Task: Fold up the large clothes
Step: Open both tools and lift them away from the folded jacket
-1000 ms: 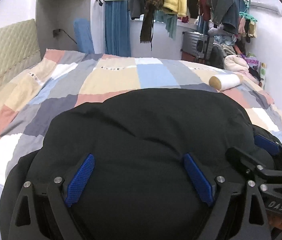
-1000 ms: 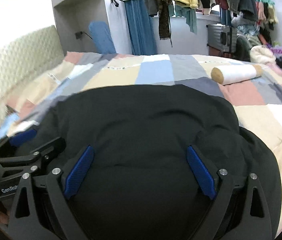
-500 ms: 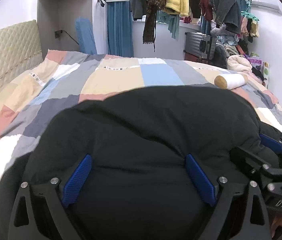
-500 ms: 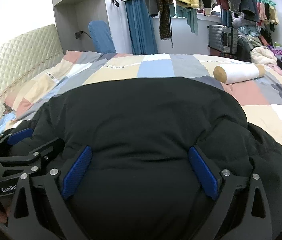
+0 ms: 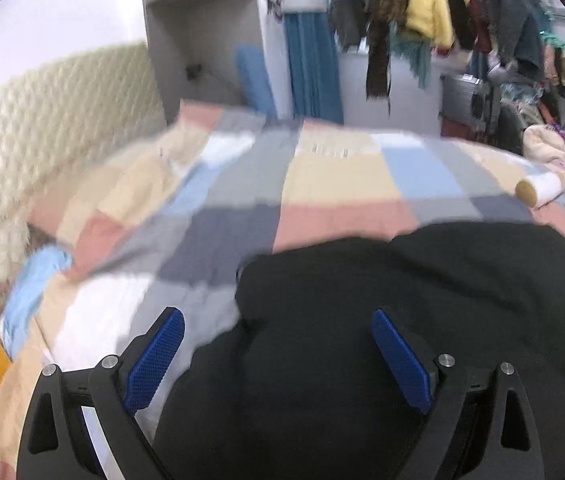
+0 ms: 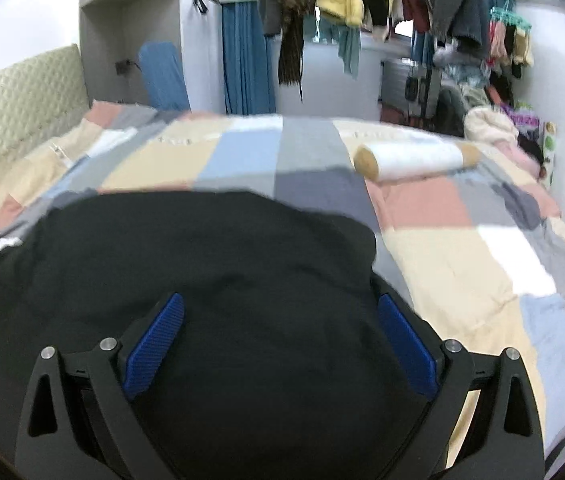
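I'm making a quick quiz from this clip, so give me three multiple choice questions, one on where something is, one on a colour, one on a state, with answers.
1. Where does the white roll lie?
A. on the bed, beyond the garment
B. on the floor
C. inside the wardrobe

2. What colour is the garment being folded?
A. yellow
B. black
C. blue

3. How do the right gripper jaws stand?
A. shut on the garment
B. open
C. out of view

Answers: A, the roll rests on the patchwork quilt; B, the cloth is black; B, the blue pads stand wide apart.
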